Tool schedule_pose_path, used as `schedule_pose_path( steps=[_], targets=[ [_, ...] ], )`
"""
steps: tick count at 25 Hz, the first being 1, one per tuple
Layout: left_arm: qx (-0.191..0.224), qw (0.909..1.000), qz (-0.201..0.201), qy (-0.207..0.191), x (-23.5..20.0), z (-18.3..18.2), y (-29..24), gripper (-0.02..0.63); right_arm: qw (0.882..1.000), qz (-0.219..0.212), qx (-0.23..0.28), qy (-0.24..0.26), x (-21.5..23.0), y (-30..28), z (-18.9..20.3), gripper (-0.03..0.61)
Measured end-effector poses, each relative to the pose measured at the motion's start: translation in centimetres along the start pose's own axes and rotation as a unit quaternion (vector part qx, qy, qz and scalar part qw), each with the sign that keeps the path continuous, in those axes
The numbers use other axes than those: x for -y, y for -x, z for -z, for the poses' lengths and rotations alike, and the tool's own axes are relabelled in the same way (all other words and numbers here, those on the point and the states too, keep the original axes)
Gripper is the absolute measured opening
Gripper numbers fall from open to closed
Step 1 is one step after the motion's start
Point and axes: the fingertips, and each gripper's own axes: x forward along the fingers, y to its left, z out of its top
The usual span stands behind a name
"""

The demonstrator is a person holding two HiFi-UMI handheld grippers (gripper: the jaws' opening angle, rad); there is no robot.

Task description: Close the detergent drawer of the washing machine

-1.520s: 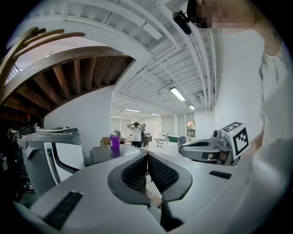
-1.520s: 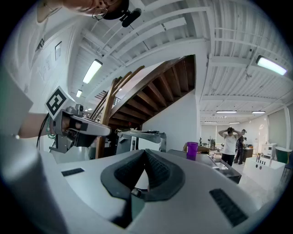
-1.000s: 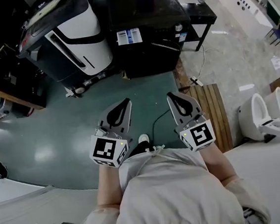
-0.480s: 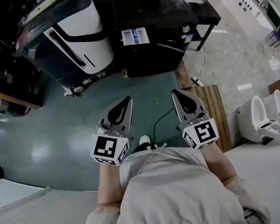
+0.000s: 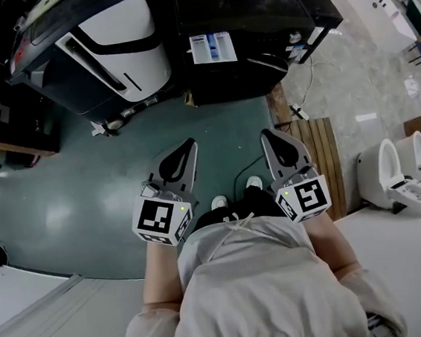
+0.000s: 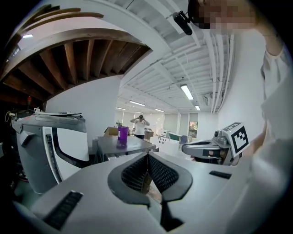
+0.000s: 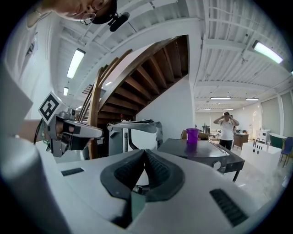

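Note:
The black washing machine (image 5: 254, 17) stands at the top of the head view. Its white detergent drawer (image 5: 211, 48) sticks out of the front, open. Both grippers are held low in front of my body, well short of the machine. My left gripper (image 5: 188, 145) is shut with nothing in it, and so is my right gripper (image 5: 268, 135). In the left gripper view the ribbed pads (image 6: 158, 171) meet at their tips; the drawer is hidden there. The right gripper view shows the machine's dark top (image 7: 201, 153) with a purple cup (image 7: 192, 135) on it.
A white and grey appliance (image 5: 101, 48) stands left of the washing machine. Wooden slats (image 5: 318, 160) lie on the floor at right, with white toilets (image 5: 391, 182) beyond. A black cable (image 5: 236, 180) runs over the green floor. A person (image 7: 226, 125) stands far off.
The washing machine and its drawer have come nearer and lower in the head view as I step forward. Both grippers stay shut at the same height.

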Motion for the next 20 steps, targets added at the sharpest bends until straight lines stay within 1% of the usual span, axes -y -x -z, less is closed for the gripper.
schedule_pose_path(
  steps=[4, 9, 11, 13, 16, 18, 20],
  targets=[
    [-0.02, 0.9997, -0.014, 0.001, -1.0, 0.9, -3.5, 0.019, 1.0, -0.015, -0.011, -0.016, 2.8, -2.8, 1.5, 0.006],
    [-0.031, 0.9982, -0.05, 0.01, -2.1, 1.0, -8.6, 0.02, 0.999, -0.05, -0.011, -0.016, 7.5, -6.8, 2.1, 0.006],
    [-0.027, 0.9977, -0.059, 0.021, -2.3, 0.1, -11.4, 0.019, 0.998, -0.065, -0.01, -0.018, 10.0, -8.5, 1.7, 0.006],
    [-0.011, 0.9975, -0.062, 0.033, -2.1, -1.6, -14.3, 0.02, 0.997, -0.078, -0.009, -0.019, 12.6, -9.9, 0.9, 0.006],
    [0.008, 0.9967, -0.075, 0.03, -2.1, -4.1, -18.3, 0.02, 0.995, -0.095, -0.001, -0.016, 16.1, -11.7, -0.5, 0.006],
    [0.007, 0.996, -0.085, 0.027, -2.0, -4.5, -20.4, 0.019, 0.994, -0.108, 0.0, -0.012, 17.8, -12.7, -0.8, 0.006],
    [-0.004, 0.9951, -0.092, 0.033, -1.8, -3.8, -21.7, 0.02, 0.993, -0.12, -0.005, -0.011, 19.1, -13.4, -0.3, 0.006]
  ],
)
